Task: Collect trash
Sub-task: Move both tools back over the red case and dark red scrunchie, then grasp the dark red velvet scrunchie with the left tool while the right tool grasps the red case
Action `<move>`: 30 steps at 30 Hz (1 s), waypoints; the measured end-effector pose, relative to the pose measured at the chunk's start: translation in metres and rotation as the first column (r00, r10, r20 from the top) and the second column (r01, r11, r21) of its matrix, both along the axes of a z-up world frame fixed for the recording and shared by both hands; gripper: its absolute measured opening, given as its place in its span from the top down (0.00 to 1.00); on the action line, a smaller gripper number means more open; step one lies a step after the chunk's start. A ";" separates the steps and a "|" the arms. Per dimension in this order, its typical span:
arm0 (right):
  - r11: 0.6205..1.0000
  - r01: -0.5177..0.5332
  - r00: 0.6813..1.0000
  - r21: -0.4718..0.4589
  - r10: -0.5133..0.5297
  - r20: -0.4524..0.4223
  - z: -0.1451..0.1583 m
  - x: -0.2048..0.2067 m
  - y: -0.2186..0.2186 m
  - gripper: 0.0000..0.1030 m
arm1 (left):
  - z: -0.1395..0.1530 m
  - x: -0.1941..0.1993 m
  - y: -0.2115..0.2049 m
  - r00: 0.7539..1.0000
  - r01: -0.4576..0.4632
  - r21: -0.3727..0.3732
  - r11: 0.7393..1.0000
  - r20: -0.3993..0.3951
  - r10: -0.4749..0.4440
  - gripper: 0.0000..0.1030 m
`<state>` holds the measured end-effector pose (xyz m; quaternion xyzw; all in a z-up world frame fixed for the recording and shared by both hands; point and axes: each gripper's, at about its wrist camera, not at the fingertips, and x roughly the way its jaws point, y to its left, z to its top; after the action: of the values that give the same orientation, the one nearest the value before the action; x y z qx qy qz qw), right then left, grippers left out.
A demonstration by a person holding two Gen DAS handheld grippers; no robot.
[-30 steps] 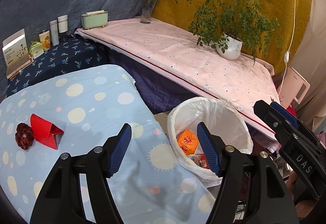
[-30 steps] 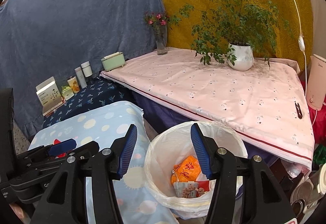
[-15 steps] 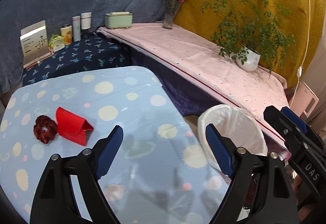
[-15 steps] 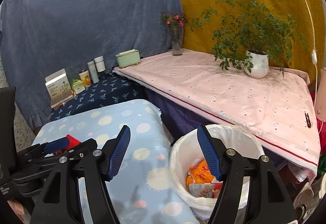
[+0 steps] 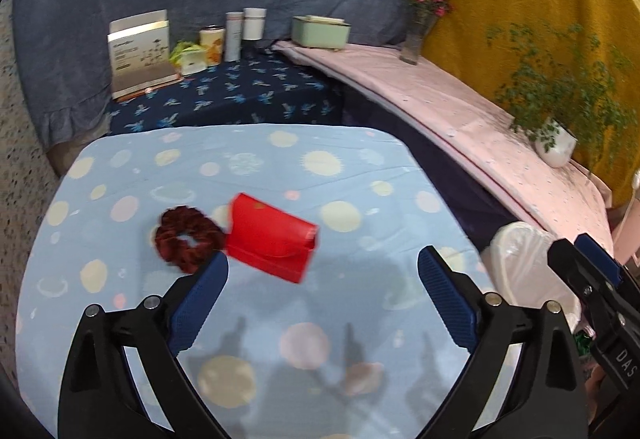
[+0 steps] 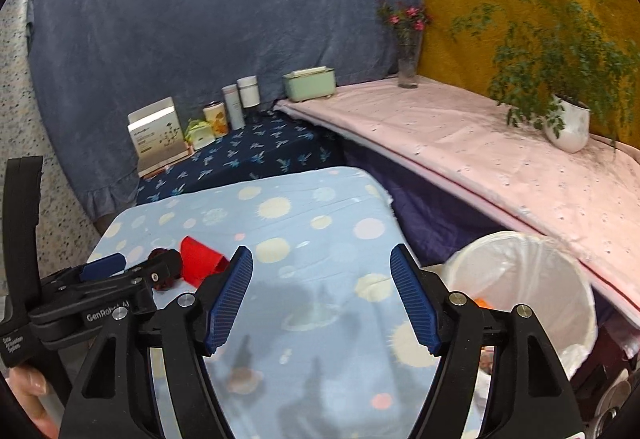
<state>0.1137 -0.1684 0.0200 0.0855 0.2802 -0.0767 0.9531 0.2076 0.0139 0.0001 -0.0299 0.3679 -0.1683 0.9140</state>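
Open cloth (image 5: 320, 319) before red pouch (image 5: 272, 237)

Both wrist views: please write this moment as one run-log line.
left gripper: open, empty, jaws just opening | right gripper: open, empty | red folded paper packet: on dotted blue cloth | white-lined trash bin: holds orange wrapper

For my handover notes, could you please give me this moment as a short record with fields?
surface: light blue dotted tablecloth
items on it: red folded packet and dark red scrunchie, side by side, touching
bin: white-lined trash bin beside the table's right edge, orange wrapper inside
left tool: jaws just been opening, wide, nothing between them, short of the packet
right tool: jaws just been opening, nothing between them, above the cloth
background: potted plant on the pink-covered shelf
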 end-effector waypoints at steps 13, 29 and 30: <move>0.987 -0.157 0.982 0.037 0.160 -0.098 -0.041 0.076 0.074 0.33 | -0.046 0.056 0.087 0.987 -0.121 0.005 0.993 -0.105 0.121 0.09; 0.974 -0.216 0.953 0.064 0.225 -0.204 -0.102 0.160 0.102 0.33 | -0.106 0.115 0.100 0.969 -0.123 0.007 0.992 -0.214 0.121 0.10; 0.975 -0.214 0.952 0.067 0.223 -0.209 -0.105 0.164 0.102 0.33 | -0.108 0.117 0.099 0.969 -0.118 0.004 0.993 -0.218 0.116 0.11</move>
<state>0.2775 -0.0665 -0.0852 0.0659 0.3909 0.0265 0.9177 0.3247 0.1127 -0.1080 -0.0741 0.4625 -0.1115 0.8764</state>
